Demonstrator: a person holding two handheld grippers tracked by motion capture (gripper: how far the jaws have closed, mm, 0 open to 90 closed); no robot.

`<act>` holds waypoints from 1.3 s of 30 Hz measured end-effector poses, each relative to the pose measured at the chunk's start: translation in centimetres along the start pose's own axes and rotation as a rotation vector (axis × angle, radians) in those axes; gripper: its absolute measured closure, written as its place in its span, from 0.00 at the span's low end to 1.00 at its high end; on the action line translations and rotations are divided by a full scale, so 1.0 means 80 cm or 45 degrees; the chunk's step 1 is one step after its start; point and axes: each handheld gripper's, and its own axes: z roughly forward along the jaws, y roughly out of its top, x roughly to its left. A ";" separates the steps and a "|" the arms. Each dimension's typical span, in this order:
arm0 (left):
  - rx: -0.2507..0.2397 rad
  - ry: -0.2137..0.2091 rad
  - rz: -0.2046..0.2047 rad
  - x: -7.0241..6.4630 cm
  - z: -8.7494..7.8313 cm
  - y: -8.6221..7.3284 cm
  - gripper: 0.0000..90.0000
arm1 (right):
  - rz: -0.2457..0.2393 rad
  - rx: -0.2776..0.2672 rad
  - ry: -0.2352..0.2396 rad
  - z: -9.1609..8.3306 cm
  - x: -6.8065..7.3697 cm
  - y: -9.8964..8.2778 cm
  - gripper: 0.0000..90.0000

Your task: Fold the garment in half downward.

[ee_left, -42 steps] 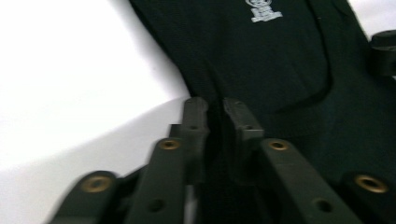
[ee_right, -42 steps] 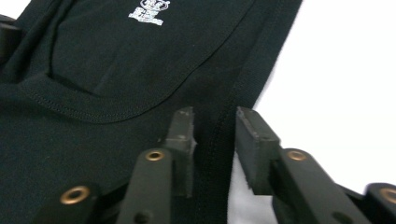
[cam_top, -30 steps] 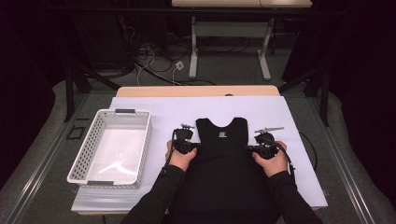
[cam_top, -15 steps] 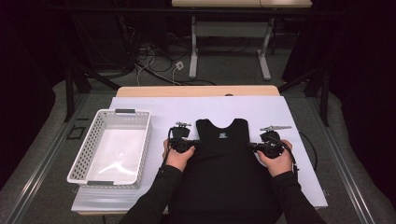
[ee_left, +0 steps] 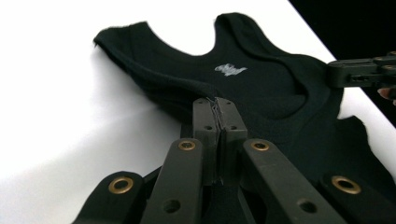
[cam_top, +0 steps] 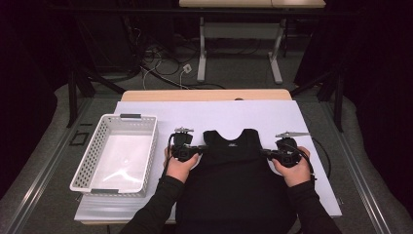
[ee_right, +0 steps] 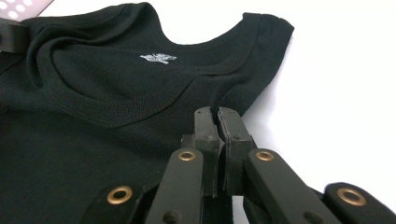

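While the black tank top point(cam_top: 233, 170) lay flat on the white table point(cam_top: 316, 126), neck away from the person, the left gripper point(cam_top: 200, 147) and right gripper point(cam_top: 264, 152) each pinched an armhole edge

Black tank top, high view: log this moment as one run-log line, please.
left gripper: shut on black tank top | right gripper: shut on black tank top | white basket: left, apart
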 end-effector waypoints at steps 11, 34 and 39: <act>0.021 -0.020 0.056 -0.011 -0.023 -0.024 0.99 | -0.042 0.023 0.037 -0.021 0.012 -0.014 0.97; 0.062 0.046 0.124 -0.017 -0.029 -0.043 0.74 | -0.097 -0.001 0.047 -0.036 0.029 -0.035 0.69; 0.059 0.077 0.155 -0.015 -0.028 -0.034 0.62 | -0.131 -0.025 0.037 -0.033 0.030 -0.026 0.61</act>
